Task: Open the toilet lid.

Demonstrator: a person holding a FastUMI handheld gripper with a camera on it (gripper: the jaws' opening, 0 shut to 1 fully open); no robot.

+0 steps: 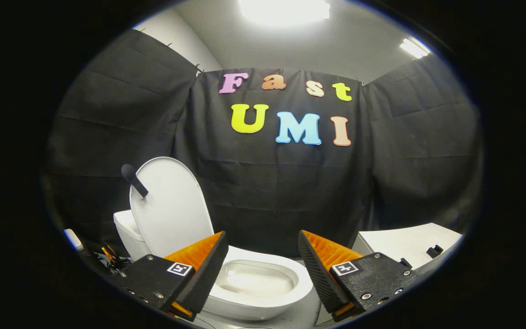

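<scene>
1. The gripper (261, 265) is held wide open, nothing gripped between its fingers.
2. The toilet lid (171, 208) is seen raised upright beyond the left finger, above the exposed toilet bowl (256, 281).

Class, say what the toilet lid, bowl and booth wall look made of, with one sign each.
Toilet lid: likely smooth plastic, matte white. Bowl: probably glazed ceramic, glossy highlights. Booth wall: black cloth, creased. Open claw holds nothing.

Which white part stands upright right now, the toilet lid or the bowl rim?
The toilet lid: raised against the tank, beyond the open gripper. The bowl rim lies flat.
</scene>
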